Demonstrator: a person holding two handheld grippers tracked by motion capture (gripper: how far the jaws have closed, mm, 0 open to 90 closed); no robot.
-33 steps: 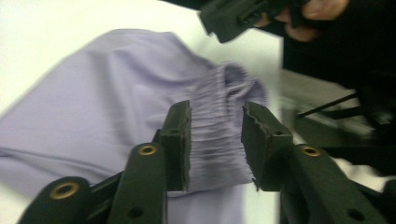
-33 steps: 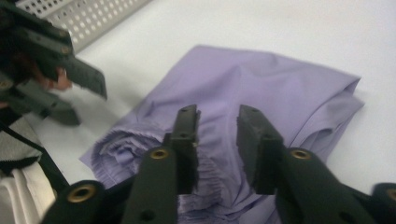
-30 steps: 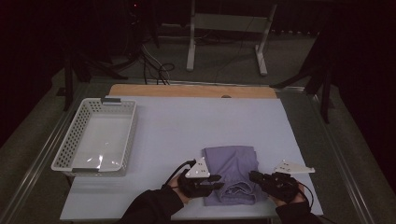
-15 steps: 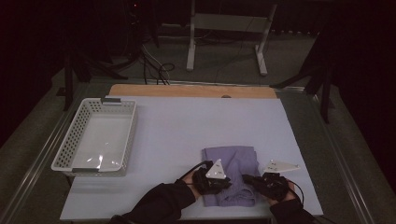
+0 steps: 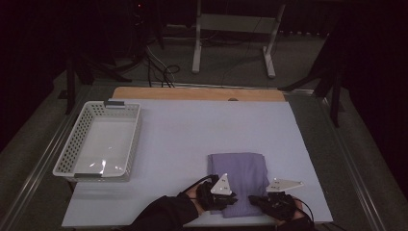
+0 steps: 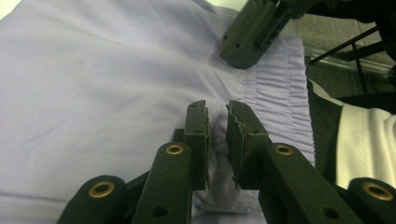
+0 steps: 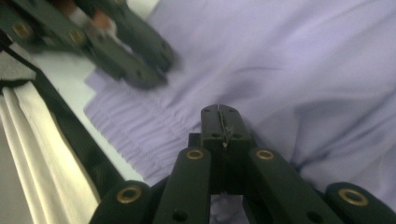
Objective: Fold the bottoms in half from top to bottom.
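Both my hands low at the near edge. Left gripper jaws nearly together, a narrow gap remaining. Right gripper jaws fully pressed together.

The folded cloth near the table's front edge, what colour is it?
Pale lilac purple; the folded cloth shows best in the left gripper view.

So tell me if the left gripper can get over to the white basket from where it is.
Probably yes: bare table lies between the left gripper and the basket, but its jaws are pinching the purple cloth.
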